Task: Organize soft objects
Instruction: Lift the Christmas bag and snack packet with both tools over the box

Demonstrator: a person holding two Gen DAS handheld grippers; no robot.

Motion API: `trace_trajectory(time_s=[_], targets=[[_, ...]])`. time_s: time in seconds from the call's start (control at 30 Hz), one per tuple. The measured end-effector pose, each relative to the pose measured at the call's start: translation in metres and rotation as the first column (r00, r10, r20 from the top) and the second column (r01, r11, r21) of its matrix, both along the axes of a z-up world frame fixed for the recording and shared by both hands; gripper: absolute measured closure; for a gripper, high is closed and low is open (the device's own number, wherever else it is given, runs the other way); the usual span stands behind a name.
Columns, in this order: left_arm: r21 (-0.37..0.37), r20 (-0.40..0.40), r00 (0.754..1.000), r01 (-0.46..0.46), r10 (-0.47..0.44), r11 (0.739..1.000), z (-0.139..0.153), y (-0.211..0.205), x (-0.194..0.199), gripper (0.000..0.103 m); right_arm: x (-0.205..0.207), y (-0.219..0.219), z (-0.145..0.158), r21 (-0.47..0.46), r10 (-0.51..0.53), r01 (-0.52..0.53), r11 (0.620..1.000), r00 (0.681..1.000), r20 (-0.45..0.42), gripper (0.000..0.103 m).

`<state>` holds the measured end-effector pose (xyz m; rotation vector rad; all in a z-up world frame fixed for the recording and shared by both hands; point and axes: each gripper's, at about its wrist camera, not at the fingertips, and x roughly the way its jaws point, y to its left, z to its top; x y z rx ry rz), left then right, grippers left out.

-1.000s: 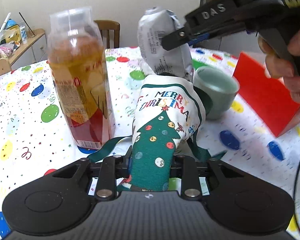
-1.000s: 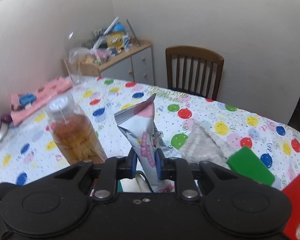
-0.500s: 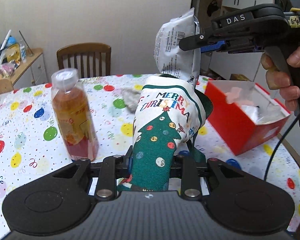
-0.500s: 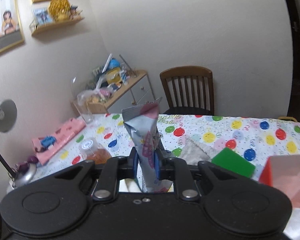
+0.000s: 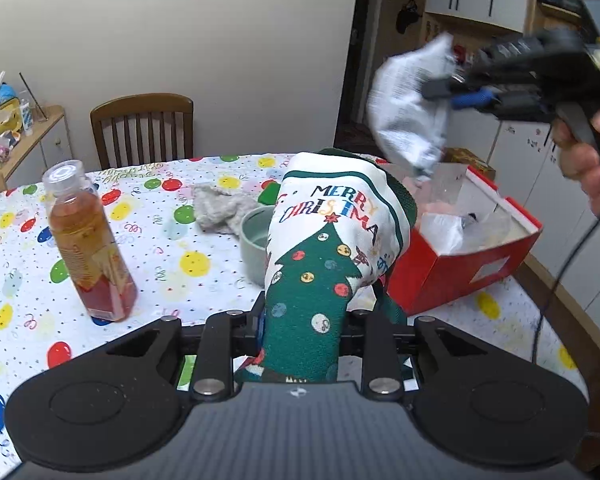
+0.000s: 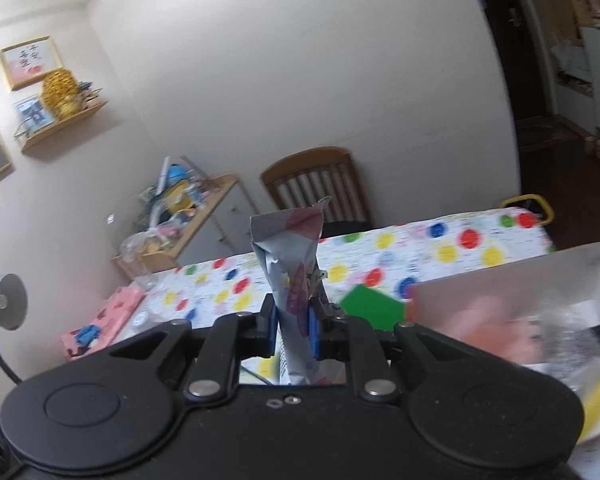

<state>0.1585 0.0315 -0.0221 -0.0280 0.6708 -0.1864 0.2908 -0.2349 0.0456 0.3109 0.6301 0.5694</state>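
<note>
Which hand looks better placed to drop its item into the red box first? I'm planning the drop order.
Right, probably. The right tool holds the grey packet above the open red box, while the left tool holds the Christmas cloth nearer the camera, short of it.

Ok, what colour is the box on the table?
Red outside, pale inside: the box shows best in the left wrist view.

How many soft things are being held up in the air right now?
2: a Christmas cloth clamped in the left gripper, and a crinkly packet pinched in the right gripper near the red box.
</note>
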Motion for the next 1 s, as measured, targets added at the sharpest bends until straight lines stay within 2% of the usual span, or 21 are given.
trace_trajectory(time_s=[0.13, 0.37, 0.7, 1.0], targets=[[-0.031, 0.004, 1.0, -0.014, 0.014, 0.999, 0.011, -0.016, 0.006, 0.076, -0.002, -0.039, -0.004, -0.021, -0.052, 0.052, 0.998, 0.999, -0.013, 0.088], [-0.037, 0.033, 0.999, -0.005, 0.006, 0.999, 0.036, -0.058, 0.03, 0.076, -0.003, -0.099, -0.012, -0.046, -0.122, 0.12, 0.992, 0.992, -0.034, 0.088], [-0.071, 0.097, 0.995, 0.037, -0.03, 0.997, 0.08, -0.122, 0.084, 0.076, 0.006, -0.169, -0.022, -0.064, -0.19, 0.187, 0.98, 0.981, -0.041, 0.088], [-0.084, 0.054, 0.996, 0.077, -0.073, 0.993, 0.069, -0.18, 0.135, 0.076, 0.02, -0.204, -0.035, -0.144, -0.236, 0.227, 0.963, 0.97, -0.054, 0.088]])
